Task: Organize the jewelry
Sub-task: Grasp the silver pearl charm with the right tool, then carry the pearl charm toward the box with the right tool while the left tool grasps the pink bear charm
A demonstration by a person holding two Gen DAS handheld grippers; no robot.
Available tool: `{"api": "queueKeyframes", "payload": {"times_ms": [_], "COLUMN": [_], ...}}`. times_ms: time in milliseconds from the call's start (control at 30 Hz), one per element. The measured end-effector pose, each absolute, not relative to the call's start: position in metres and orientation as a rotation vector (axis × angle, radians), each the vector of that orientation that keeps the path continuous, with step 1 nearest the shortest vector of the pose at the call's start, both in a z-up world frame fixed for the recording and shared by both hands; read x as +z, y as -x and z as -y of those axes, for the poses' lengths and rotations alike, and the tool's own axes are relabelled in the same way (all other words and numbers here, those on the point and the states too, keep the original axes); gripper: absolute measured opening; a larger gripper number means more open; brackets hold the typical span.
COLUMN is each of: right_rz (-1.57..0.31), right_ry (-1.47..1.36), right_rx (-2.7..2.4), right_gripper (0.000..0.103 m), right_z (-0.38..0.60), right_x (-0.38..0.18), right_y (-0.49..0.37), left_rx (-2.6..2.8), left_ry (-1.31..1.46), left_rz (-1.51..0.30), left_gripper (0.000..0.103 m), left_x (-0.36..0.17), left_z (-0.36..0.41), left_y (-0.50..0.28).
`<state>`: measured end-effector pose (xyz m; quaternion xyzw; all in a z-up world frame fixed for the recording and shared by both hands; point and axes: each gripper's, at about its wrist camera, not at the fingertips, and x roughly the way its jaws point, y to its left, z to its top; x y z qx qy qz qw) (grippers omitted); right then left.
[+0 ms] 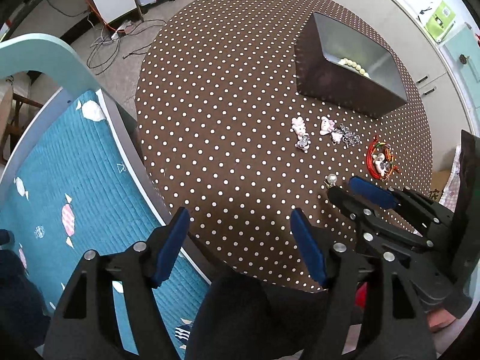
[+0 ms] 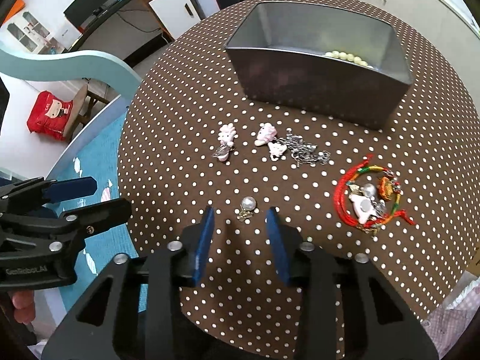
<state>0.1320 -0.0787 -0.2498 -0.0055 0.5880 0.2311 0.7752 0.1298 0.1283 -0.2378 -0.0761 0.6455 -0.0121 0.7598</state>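
Observation:
A pearl earring (image 2: pixel 248 205) lies on the polka-dot table (image 2: pixel 186 138), just beyond my open right gripper (image 2: pixel 240 211), between the lines of its fingers. Farther off lie a pink charm (image 2: pixel 225 141), a second pink charm with a silver chain (image 2: pixel 288 145) and a red cord bracelet with charms (image 2: pixel 367 201). A dark metal box (image 2: pixel 318 60) at the back holds a pale bead bracelet (image 2: pixel 348 57). My left gripper (image 1: pixel 240 219) is open and empty above the table's near edge. In the left wrist view the right gripper (image 1: pixel 345 187) sits by the earring (image 1: pixel 331 179).
A teal cushioned chair (image 1: pixel 75 186) with a pale blue backrest stands left of the table. White cabinets (image 1: pixel 390 9) run behind the box. Cables (image 1: pixel 114 39) lie on the floor beyond the table.

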Motion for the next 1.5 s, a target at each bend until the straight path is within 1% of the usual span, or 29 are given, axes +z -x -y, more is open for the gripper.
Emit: {"api": "queueKeyframes", "payload": {"times_ms": [67, 200, 333, 400, 433, 967, 1500], "right_rz": [-1.27, -1.28, -1.28, -1.277, -1.274, -1.286, -1.27], "right_ry": [0.021, 0.033, 0.035, 0.032, 0.04, -0.033, -0.115], "right_rx": [0.499, 0.496, 0.494, 0.495, 0.489, 0.499, 0.403], "right_gripper": [0.028, 0.025, 0.016, 0.014, 0.01, 0.01, 0.01], "right_z": [0.077, 0.077, 0.073, 0.074, 0.076, 0.104, 0.168], "right_x": [-0.252, -0.259, -0.265, -0.265, -0.265, -0.258, -0.243], "right_y": [-0.132, -0.138, -0.141, -0.142, -0.142, -0.15, -0.191], "left_rx": [-0.026, -0.028, -0.031, -0.032, -0.034, -0.046, -0.097], "left_ry": [0.172, 0.181, 0.183, 0.182, 0.181, 0.161, 0.137], "left_rz": [-1.41, -1.42, -1.43, -1.436, -1.441, -1.453, -1.49], "left_gripper": [0.07, 0.07, 0.071, 0.071, 0.071, 0.07, 0.07], "left_x": [-0.239, -0.243, -0.247, -0.249, -0.25, -0.254, -0.266], "left_z": [-0.129, -0.129, -0.127, -0.125, -0.124, -0.106, -0.072], "left_y": [-0.131, -0.134, -0.138, -0.139, -0.14, -0.156, -0.219]}}
